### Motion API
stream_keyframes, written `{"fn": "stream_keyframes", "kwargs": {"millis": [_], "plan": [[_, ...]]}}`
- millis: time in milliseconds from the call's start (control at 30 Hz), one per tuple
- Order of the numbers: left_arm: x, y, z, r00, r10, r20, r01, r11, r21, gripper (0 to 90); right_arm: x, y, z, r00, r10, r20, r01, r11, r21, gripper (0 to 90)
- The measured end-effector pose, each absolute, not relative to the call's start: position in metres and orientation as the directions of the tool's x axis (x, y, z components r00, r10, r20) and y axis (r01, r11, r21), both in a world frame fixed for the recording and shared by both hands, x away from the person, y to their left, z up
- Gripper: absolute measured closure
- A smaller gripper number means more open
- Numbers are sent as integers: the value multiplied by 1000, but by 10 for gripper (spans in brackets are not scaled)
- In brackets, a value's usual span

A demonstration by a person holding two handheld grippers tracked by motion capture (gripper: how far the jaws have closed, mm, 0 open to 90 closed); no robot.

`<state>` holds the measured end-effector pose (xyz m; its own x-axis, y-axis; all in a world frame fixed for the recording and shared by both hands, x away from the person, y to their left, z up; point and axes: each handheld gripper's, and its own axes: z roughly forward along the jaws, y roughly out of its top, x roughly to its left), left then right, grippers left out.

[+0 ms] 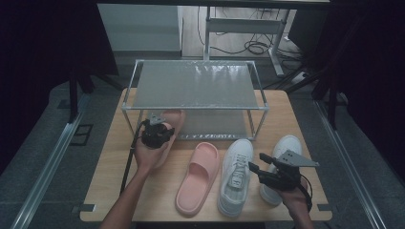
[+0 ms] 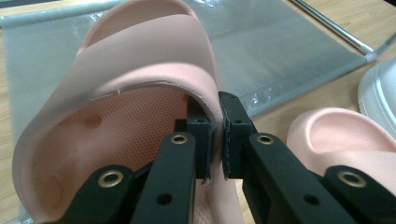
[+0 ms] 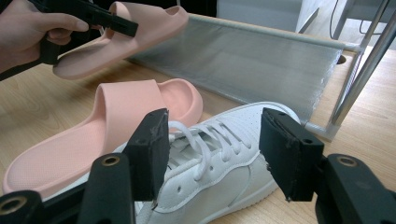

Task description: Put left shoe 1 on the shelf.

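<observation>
Wooden table (image 1: 119, 191), metal two-shelf rack (image 1: 196, 86) at its far side, left hand-held gripper (image 1: 156, 133) holding a pink slipper (image 1: 173, 119) by the rack's lower shelf, second pink slipper (image 1: 198, 179) beside two white sneakers (image 1: 236, 176), right hand-held gripper (image 1: 258, 168) over them

High view: above, looking fwd/down; tool views close, low; all share rack (image 1: 196, 86) and pink slide (image 1: 198, 177).

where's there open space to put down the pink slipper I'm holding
Free: the rack's lower shelf and top shelf, and the table left of the second slipper. Crowded: front right, with both sneakers. The left gripper holds the lifted slipper.
</observation>
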<state>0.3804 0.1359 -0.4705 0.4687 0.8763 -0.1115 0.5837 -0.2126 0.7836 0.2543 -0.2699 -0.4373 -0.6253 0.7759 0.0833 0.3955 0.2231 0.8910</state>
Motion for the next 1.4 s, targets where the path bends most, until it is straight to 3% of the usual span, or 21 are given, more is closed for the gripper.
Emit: {"fn": "stream_keyframes", "kwargs": {"millis": [700, 1400], "plan": [[412, 103, -479, 451, 891, -45, 555, -240, 797, 847, 256, -268, -441, -628, 773, 90, 407, 228, 884, 438], [411, 95, -496, 454, 886, -93, 588, -219, 779, 845, 255, -268, -439, -630, 772, 85, 399, 228, 888, 438]]}}
